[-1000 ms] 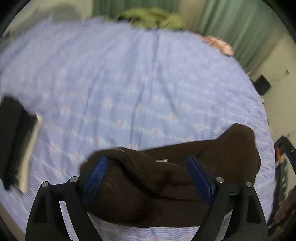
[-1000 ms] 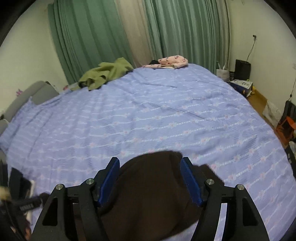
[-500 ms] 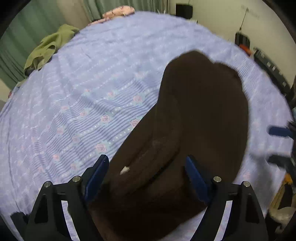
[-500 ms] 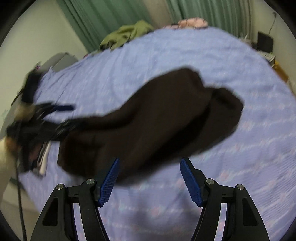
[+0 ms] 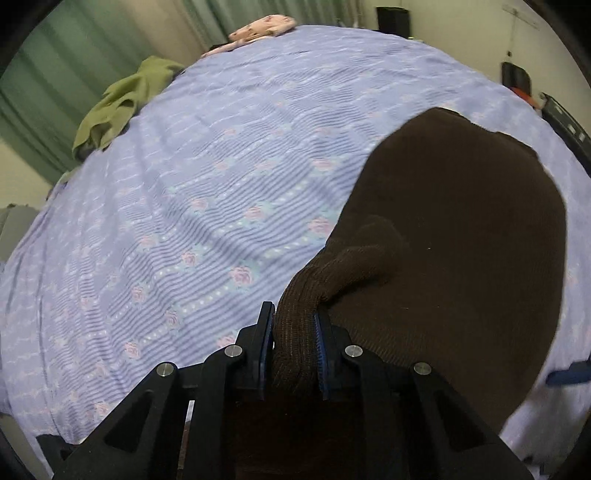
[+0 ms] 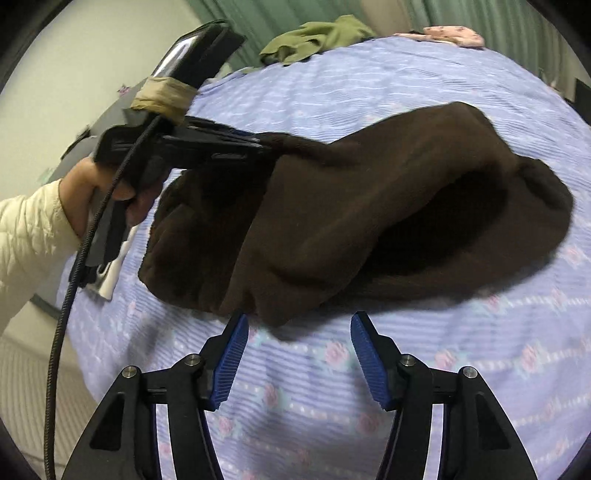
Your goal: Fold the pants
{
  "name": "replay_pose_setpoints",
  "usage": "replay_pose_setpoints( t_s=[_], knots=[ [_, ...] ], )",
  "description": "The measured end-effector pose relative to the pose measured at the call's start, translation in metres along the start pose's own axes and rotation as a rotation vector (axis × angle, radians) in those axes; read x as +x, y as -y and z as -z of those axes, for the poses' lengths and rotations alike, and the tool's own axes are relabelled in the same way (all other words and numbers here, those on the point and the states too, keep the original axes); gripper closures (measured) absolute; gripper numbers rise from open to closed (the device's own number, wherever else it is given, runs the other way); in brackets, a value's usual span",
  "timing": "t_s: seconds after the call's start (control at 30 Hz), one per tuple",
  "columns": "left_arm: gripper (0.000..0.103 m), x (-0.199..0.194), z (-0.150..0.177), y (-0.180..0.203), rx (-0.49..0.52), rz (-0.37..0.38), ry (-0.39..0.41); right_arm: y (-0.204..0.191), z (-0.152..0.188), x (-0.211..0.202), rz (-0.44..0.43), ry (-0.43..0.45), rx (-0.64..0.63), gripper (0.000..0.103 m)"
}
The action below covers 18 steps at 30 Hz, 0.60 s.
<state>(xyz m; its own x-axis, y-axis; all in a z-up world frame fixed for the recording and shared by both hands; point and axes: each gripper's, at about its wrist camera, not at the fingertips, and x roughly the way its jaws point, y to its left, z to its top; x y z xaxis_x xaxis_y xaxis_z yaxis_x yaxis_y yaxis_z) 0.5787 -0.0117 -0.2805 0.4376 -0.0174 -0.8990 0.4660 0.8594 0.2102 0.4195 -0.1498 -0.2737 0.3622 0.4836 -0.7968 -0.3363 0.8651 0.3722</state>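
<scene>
Your left gripper, a black two-finger tool with blue ribbed pads, has just been closing and is now pinched tight on a bunched fold of the dark brown knitted pants, the fabric squeezed into a ridge between its jaws; from the right wrist view you can see that same gripper reaching in from the left and biting the upper left edge of the pants, with your left hand in a cream quilted sleeve around the handle and a black braided cable hanging down from it. Your right gripper has been closing a little but its jaws stand apart with nothing between them, hovering just short of the near edge of the pants, over bare sheet. The pants lie in a loose, rumpled heap on the lilac bed sheet with rows of small pink roses, toward the near right part of the bed as your left wrist sees it, one layer lapped over another and a dark hollow open on the right side. At the far edge of the bed an olive green crumpled garment and a pink patterned piece of clothing rest against green pleated curtains. No label, brand or writing can be read on the pants or the tools
</scene>
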Motion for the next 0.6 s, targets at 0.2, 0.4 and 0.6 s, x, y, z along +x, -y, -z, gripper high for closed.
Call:
replay_pose_setpoints(
  t_s=[0.2,0.4,0.6],
  knots=[
    [0.082,0.021,-0.002,-0.011,-0.078,0.005,-0.032,-0.001,-0.022,0.019,-0.073,-0.01,-0.077,0.044],
    [0.081,0.035,-0.004,-0.021,-0.101,-0.036,-0.032,0.001,-0.027,0.042,-0.086,-0.074,-0.131,0.044],
    [0.077,0.048,-0.003,-0.032,-0.178,-0.051,-0.054,-0.014,-0.042,0.06,-0.082,-0.059,-0.25,0.044]
  ],
)
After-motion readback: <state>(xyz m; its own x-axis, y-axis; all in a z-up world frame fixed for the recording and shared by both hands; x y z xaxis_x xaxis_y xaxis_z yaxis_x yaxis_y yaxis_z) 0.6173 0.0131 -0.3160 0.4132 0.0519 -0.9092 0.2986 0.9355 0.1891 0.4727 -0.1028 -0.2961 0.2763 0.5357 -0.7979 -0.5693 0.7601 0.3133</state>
